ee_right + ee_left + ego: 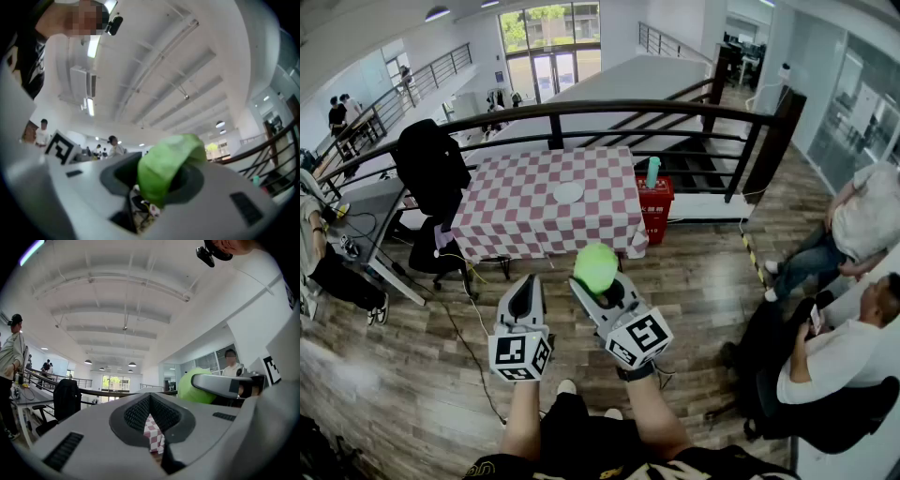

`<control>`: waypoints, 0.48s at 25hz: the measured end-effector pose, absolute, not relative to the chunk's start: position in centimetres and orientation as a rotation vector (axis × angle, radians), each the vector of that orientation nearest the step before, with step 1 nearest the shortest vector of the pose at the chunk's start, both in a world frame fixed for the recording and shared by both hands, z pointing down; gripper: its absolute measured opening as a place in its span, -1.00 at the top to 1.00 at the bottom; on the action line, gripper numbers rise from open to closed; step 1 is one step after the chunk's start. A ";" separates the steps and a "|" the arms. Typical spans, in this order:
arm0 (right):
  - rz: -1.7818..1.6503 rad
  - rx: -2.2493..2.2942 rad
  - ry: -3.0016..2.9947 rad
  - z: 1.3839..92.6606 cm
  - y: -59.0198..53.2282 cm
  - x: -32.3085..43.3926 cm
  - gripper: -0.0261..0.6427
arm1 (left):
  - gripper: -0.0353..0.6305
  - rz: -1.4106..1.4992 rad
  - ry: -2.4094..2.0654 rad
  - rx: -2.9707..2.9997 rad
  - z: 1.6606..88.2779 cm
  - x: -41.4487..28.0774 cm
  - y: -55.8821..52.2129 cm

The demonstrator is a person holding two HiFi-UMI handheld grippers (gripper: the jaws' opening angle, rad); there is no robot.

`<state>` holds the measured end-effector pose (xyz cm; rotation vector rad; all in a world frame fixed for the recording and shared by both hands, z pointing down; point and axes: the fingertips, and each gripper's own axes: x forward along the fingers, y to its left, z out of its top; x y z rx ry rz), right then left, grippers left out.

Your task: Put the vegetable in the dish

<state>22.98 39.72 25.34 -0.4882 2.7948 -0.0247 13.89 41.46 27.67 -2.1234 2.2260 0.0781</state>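
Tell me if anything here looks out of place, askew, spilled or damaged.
Nothing stands out. The green vegetable is held whole in the right gripper. The left gripper is shut and empty. The white dish lies flat on the checked table, and no spill shows.

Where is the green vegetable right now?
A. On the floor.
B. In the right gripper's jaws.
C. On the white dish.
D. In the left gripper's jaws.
B: the green vegetable sits clamped between the jaws of the right gripper, away from the white dish on the table.
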 end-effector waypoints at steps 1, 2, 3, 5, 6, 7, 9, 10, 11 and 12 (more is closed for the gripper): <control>0.000 -0.488 2.797 25.0 39.2 22.8 0.49 | 0.84 0.093 2.219 -2.126 27.6 13.7 40.7; 0.021 -0.488 2.799 24.7 38.7 22.6 0.49 | 0.84 0.107 2.214 -2.129 27.5 13.5 40.0; 0.036 -0.490 2.802 24.4 38.4 22.3 0.49 | 0.84 0.122 2.212 -2.130 27.4 13.3 39.6; 0.055 -0.496 2.805 23.8 37.9 21.6 0.49 | 0.84 0.150 2.202 -2.137 27.0 12.6 39.2; 0.066 -0.497 2.806 23.6 37.8 21.1 0.49 | 0.84 0.156 2.187 -2.146 26.9 12.2 39.0; 0.073 -0.502 2.807 23.6 37.7 20.6 0.49 | 0.84 0.154 2.174 -2.155 26.9 11.7 38.6; 0.061 -0.522 2.820 24.2 37.1 19.5 0.49 | 0.84 0.163 2.175 -2.170 27.1 10.4 37.7; 0.048 -0.529 2.828 24.5 36.8 19.0 0.49 | 0.84 0.179 2.177 -2.176 27.1 9.7 37.4; 0.036 -0.533 2.833 24.7 36.5 18.4 0.49 | 0.84 0.194 2.174 -2.180 27.0 9.1 37.1; 0.026 -0.537 2.833 24.7 36.3 17.9 0.49 | 0.84 0.203 2.167 -2.183 26.8 8.5 36.9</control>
